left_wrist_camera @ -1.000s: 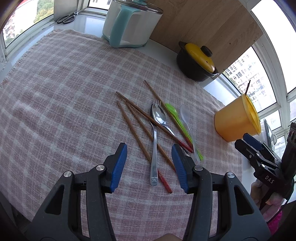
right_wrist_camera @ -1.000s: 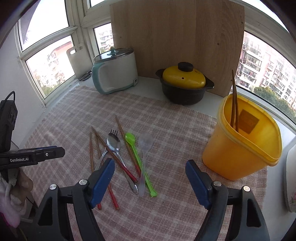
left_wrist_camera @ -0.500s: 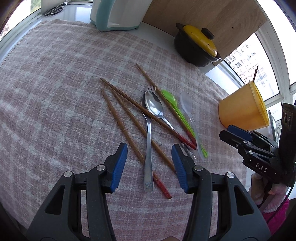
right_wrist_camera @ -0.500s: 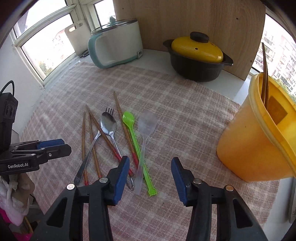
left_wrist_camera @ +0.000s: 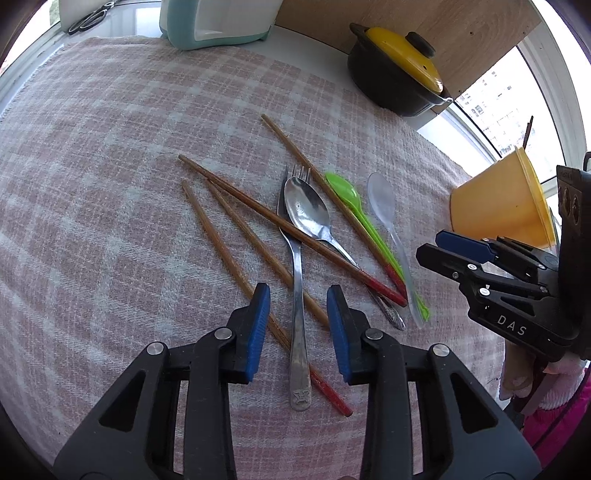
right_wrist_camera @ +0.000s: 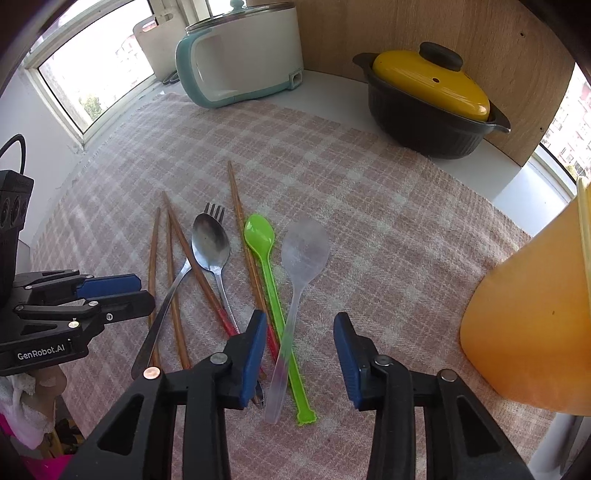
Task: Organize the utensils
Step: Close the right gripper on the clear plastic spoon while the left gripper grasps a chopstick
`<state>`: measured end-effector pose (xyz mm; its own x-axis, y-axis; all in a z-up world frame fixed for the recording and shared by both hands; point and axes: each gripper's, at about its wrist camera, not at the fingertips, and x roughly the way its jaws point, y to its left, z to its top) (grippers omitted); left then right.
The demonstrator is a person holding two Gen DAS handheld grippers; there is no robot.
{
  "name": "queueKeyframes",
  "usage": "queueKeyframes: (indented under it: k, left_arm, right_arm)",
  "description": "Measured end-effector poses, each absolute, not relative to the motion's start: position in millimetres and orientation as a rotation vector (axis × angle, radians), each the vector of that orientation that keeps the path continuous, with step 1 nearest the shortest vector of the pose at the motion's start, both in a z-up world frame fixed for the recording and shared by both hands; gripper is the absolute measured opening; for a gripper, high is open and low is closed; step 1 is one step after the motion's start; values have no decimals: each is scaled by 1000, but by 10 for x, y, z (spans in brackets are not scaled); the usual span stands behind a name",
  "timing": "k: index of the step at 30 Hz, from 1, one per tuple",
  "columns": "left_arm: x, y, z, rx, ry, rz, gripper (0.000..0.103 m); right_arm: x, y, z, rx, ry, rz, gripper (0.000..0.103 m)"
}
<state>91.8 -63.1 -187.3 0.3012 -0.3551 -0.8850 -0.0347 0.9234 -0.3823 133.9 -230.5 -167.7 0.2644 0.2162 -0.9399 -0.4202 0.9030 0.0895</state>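
Several wooden chopsticks (left_wrist_camera: 231, 256), a steel fork (left_wrist_camera: 297, 273), a steel spoon (left_wrist_camera: 308, 212), a green plastic spoon (left_wrist_camera: 345, 192) and a clear plastic spoon (left_wrist_camera: 382, 199) lie crossed on the pink checked cloth (left_wrist_camera: 110, 147). My left gripper (left_wrist_camera: 298, 321) points down over the fork's handle; its jaws are closing with the handle between the pads, which do not touch it. My right gripper (right_wrist_camera: 300, 347) hangs over the handles of the green spoon (right_wrist_camera: 259, 232) and clear spoon (right_wrist_camera: 304, 251); its jaws are closing too, pads clear of both.
A yellow bucket (right_wrist_camera: 528, 325) stands at the cloth's right edge. A black pot with a yellow lid (right_wrist_camera: 428, 99) and a teal-and-white cooker (right_wrist_camera: 240, 59) sit at the back before a wooden board. Scissors (left_wrist_camera: 92, 18) lie by the window.
Both grippers have come down and closer to the utensils. Their jaws have narrowed, the right one the most.
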Motion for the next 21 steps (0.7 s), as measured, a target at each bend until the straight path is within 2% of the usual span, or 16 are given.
queueKeyframes:
  k: [4,8,21]
  left_arm:
    - [959,-581,-1899,-379,1256,-196,31]
    - [1002,-484,-1958,-401,1266,-161,23]
    - [1083,-274,-2115,-434,1302,-70,22]
  right_arm:
    - [1385,-2283,-1745,-194,1251,439,36]
    - [1430,-2270,-1794,-209,1262,430,35]
    - [1564,-2202,-1878,-214,1289,428,32]
